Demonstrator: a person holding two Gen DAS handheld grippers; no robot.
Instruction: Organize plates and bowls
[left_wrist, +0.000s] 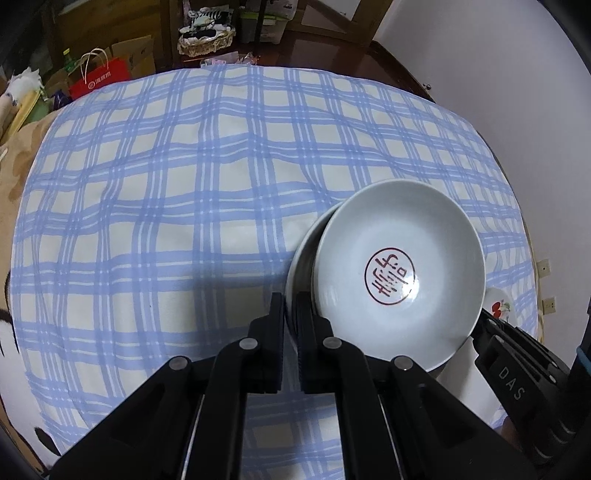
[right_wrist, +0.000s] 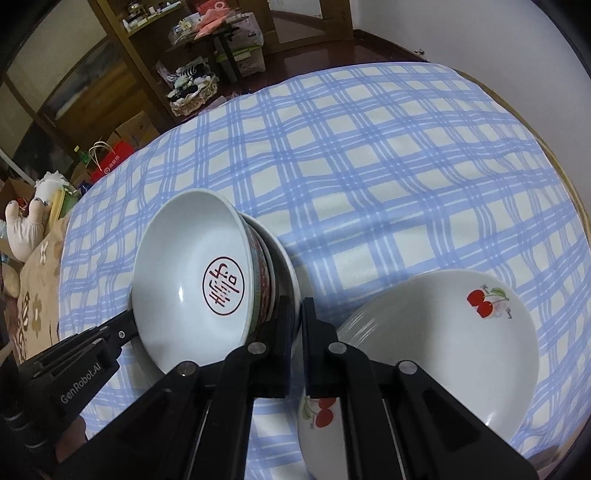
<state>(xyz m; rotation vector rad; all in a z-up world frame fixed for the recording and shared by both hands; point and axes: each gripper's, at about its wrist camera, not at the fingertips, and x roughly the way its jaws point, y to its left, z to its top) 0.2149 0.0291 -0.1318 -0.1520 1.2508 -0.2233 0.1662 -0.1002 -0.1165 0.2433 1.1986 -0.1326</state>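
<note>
A white bowl with a red seal mark (left_wrist: 399, 258) (right_wrist: 184, 266) sits nested in a wider white plate (left_wrist: 301, 251) (right_wrist: 285, 258) on the blue checked cloth. My left gripper (left_wrist: 293, 310) is shut on that plate's rim at the stack's left side; in the right wrist view it (right_wrist: 127, 323) reaches under the bowl. My right gripper (right_wrist: 295, 314) is shut on the plate's rim at the opposite side, and its tip (left_wrist: 484, 319) shows behind the bowl. A stack of white cherry-print bowls (right_wrist: 443, 339) (left_wrist: 498, 302) stands just right of the right gripper.
The blue and white checked tablecloth (left_wrist: 166, 184) covers a round table whose dark wood edge (left_wrist: 388, 59) shows at the back. Beyond it are shelves, boxes, a basket (right_wrist: 192, 99) and a red bag (left_wrist: 99, 77). A plush toy (right_wrist: 26, 229) lies far left. A white wall is at the right.
</note>
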